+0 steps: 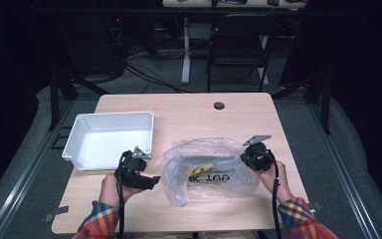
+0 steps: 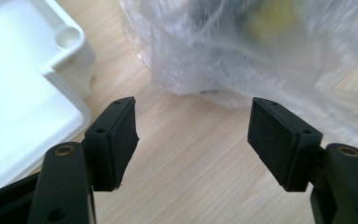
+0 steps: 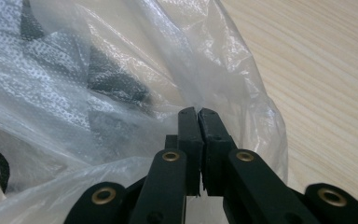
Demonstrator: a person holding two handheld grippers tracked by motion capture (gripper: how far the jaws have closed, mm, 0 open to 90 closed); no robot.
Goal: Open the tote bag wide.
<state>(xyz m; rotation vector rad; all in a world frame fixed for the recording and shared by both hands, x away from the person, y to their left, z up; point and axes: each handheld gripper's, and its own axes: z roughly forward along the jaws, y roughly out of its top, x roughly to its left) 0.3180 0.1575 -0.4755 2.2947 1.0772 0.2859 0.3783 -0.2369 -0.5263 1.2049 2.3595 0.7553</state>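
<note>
A clear plastic bag (image 1: pixel 209 172) lies on the wooden table, with dark items and something yellow (image 1: pixel 204 167) inside it. My right gripper (image 1: pixel 245 157) is at the bag's right edge; in the right gripper view its jaws (image 3: pixel 198 115) are shut on a fold of the bag's film (image 3: pixel 121 60). My left gripper (image 1: pixel 154 181) sits just left of the bag, pointing at it. In the left gripper view its jaws (image 2: pixel 193 135) stand open over bare wood with nothing between them, and the bag (image 2: pixel 242 51) is a short way ahead.
A white plastic tray (image 1: pixel 79 124) stands at the table's left, its corner (image 2: pixel 70 37) close to my left gripper. A black cable port (image 1: pixel 219 105) sits near the far edge. A dark chair (image 1: pixel 238 45) and floor cables lie beyond the table.
</note>
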